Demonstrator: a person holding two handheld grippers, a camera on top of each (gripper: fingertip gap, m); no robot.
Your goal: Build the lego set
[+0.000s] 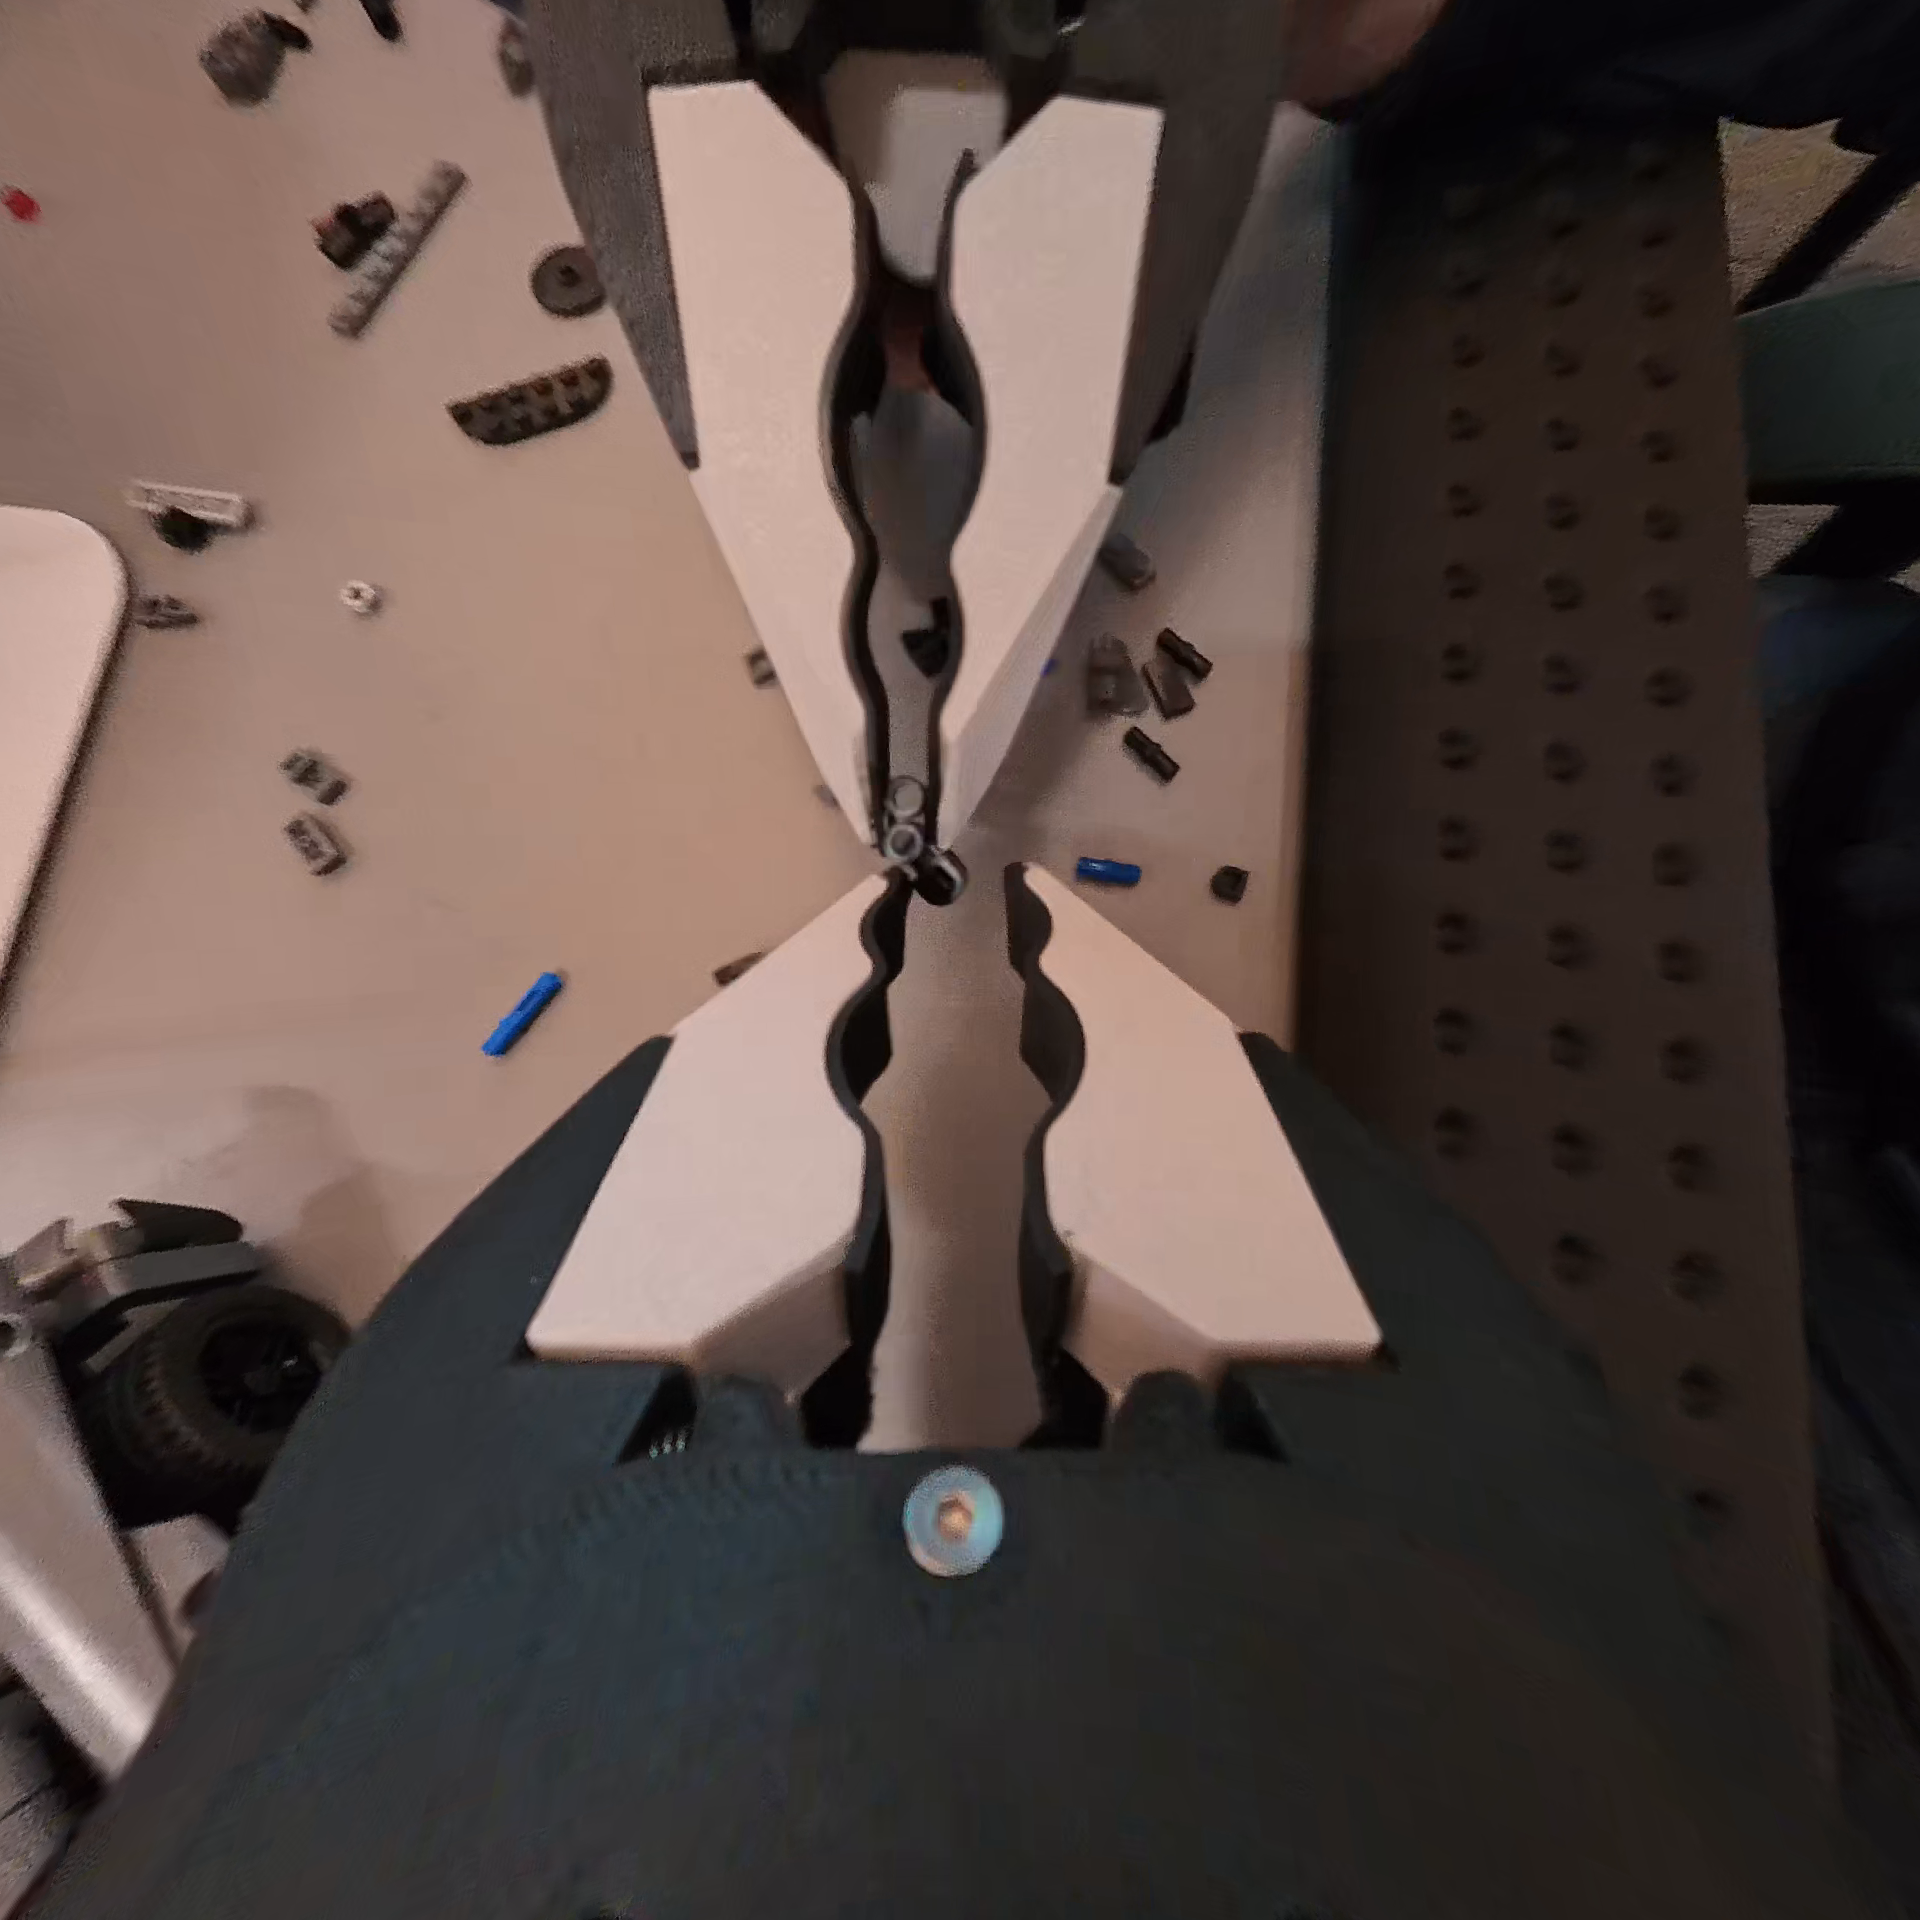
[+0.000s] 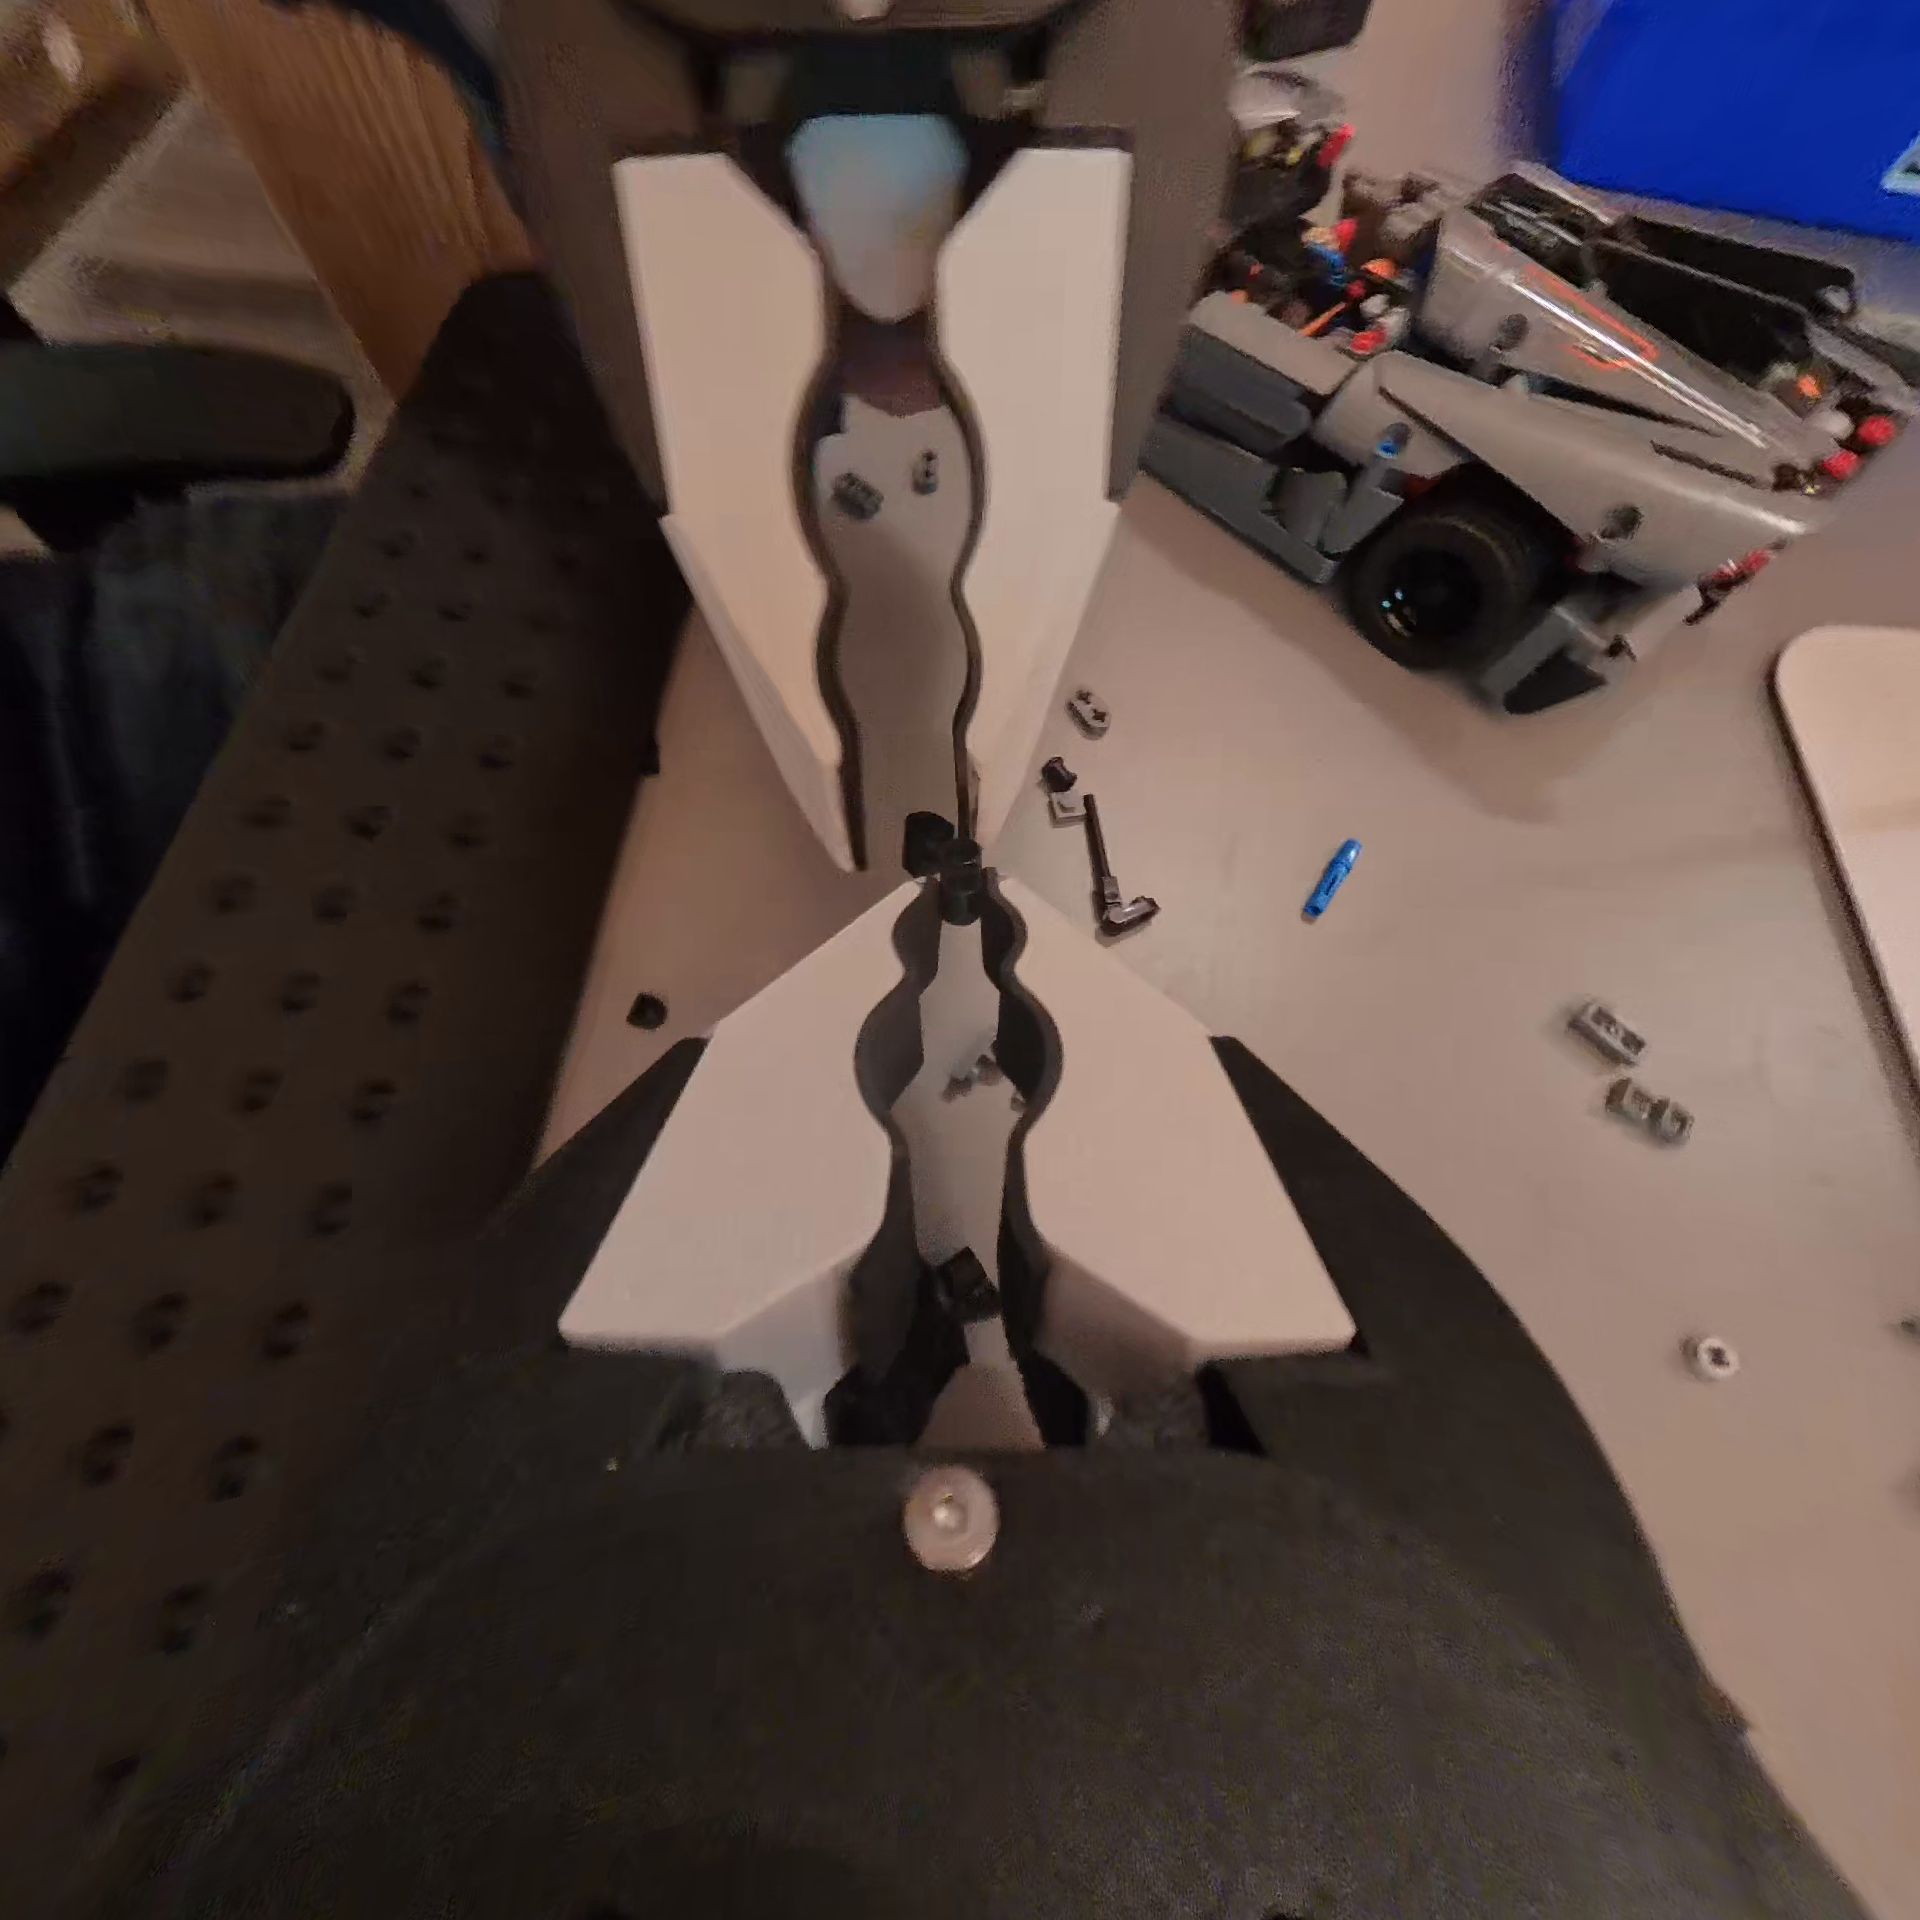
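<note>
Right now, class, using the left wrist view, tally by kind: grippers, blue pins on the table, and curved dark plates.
grippers: 2, the left gripper and the right gripper
blue pins: 2
curved dark plate: 1
Total: 5

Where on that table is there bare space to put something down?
Bare table lies between the blue pin and the car, up to the white board. It is crowded where the grippers meet, among the small black pieces.
</note>
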